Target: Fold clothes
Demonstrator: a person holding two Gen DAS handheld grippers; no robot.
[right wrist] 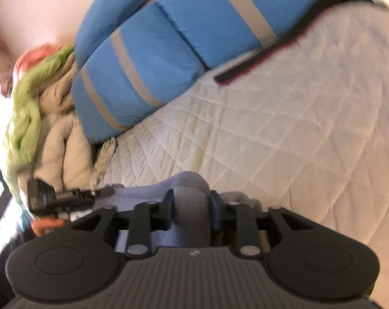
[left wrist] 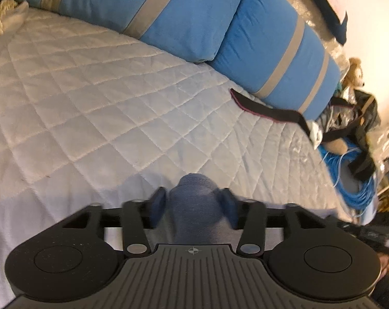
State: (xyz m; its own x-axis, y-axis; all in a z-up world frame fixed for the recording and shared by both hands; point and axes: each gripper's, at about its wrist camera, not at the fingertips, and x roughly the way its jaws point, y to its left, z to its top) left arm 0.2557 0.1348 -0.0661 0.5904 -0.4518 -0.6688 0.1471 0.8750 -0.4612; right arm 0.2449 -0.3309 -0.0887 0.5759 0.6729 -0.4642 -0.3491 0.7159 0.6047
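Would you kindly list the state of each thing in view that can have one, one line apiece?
left gripper: jaws partly apart, a bunched fold of cloth between them.
right gripper: jaws partly apart, a roll of cloth between them.
blue-grey cloth: bunched, lying at the near edge of the bed.
white quilt: spread flat.
blue pillows: lying side by side along the quilt's far edge.
black strap: lying loose on the quilt.

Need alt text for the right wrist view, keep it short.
The right gripper has a bunched fold of grey-blue cloth between its fingers, over a white quilted bedspread. Blue pillows with tan stripes lie behind it, and the left gripper shows at left.
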